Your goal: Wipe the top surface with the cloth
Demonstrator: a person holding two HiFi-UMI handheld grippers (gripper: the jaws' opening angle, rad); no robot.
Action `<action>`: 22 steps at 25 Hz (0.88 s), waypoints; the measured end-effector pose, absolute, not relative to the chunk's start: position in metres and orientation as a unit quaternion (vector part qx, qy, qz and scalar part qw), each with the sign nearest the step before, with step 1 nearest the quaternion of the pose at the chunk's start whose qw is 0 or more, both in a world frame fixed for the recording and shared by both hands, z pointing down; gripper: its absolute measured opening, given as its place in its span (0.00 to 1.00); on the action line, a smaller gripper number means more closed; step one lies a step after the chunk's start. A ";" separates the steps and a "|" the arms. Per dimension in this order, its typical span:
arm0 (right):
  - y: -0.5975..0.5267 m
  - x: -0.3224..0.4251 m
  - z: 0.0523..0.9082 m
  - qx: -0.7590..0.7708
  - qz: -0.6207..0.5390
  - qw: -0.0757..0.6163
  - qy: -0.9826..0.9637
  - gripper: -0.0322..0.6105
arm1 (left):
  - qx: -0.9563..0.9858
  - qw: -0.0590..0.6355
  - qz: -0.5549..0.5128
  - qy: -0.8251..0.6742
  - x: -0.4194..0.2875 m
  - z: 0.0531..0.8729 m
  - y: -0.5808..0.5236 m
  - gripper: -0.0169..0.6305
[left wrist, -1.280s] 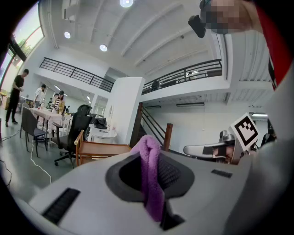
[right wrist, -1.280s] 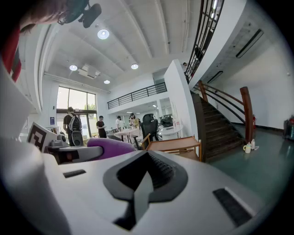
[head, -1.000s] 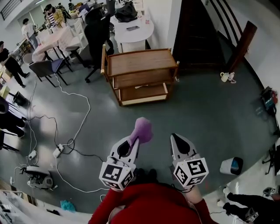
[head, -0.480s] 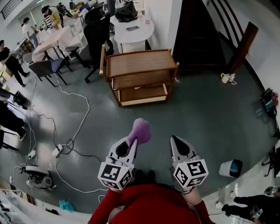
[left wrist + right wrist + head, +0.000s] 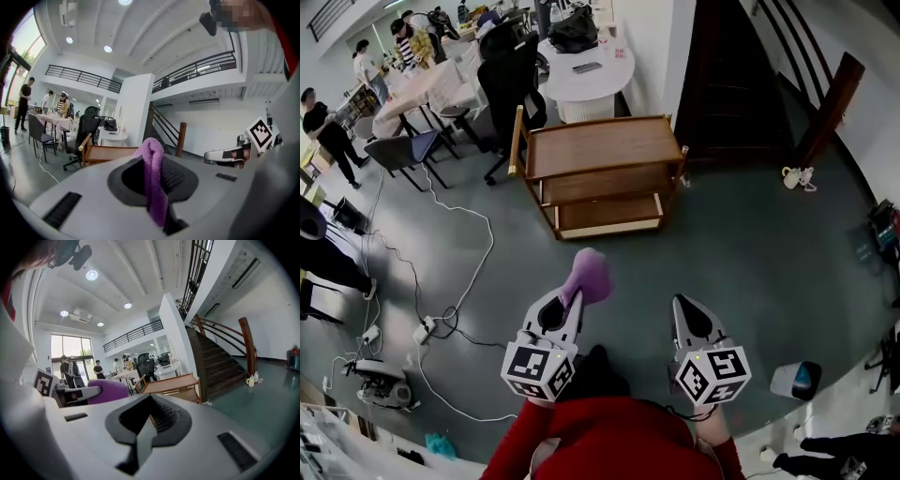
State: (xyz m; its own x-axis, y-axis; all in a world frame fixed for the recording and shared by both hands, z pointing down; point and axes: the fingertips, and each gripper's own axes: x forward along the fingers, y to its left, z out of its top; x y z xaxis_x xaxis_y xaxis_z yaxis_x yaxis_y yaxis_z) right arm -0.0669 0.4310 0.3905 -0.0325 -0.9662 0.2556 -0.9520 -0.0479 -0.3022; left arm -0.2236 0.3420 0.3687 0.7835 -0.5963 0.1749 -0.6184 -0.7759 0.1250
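A purple cloth (image 5: 587,276) is clamped in my left gripper (image 5: 572,295), which is shut on it and held in the air above the grey floor. In the left gripper view the cloth (image 5: 153,178) hangs folded between the jaws. My right gripper (image 5: 687,314) floats beside it, jaws shut with nothing between them (image 5: 140,437). The wooden three-shelf cart (image 5: 598,148) stands a few steps ahead; its bare top surface shows in the right gripper view (image 5: 173,381) and the left gripper view (image 5: 108,152). Both grippers are well short of it.
White cables (image 5: 459,281) and a power strip (image 5: 424,328) lie on the floor at left. A black office chair (image 5: 508,75) and a round white table (image 5: 586,66) stand behind the cart. Dark stairs (image 5: 741,84) rise at right. A small bin (image 5: 795,379) sits at right. People stand far left.
The view has shifted forward and the cart sits slightly lower and nearer in frame. Both grippers keep the same pose, cloth still held in the left.
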 end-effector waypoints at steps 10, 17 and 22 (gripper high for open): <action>0.290 -0.018 0.403 -0.694 -0.207 0.022 0.690 0.05 | 0.939 0.109 0.062 -0.321 -0.168 0.394 0.195 0.10; 0.140 0.040 0.388 -0.703 -0.218 0.021 0.677 0.05 | 0.943 0.130 0.077 -0.296 -0.109 0.390 0.059 0.10; 0.067 0.063 0.372 -0.701 -0.215 0.025 0.679 0.05 | 0.942 0.137 0.076 -0.296 -0.082 0.382 -0.008 0.10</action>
State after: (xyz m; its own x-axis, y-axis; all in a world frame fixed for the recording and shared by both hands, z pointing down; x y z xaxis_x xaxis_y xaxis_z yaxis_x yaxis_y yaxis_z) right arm 0.0633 0.0674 0.3724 -0.0147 -0.9632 0.2683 -0.9420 -0.0767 -0.3266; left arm -0.0818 -0.0077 0.3823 0.8138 -0.5363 0.2239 -0.5778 -0.7878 0.2132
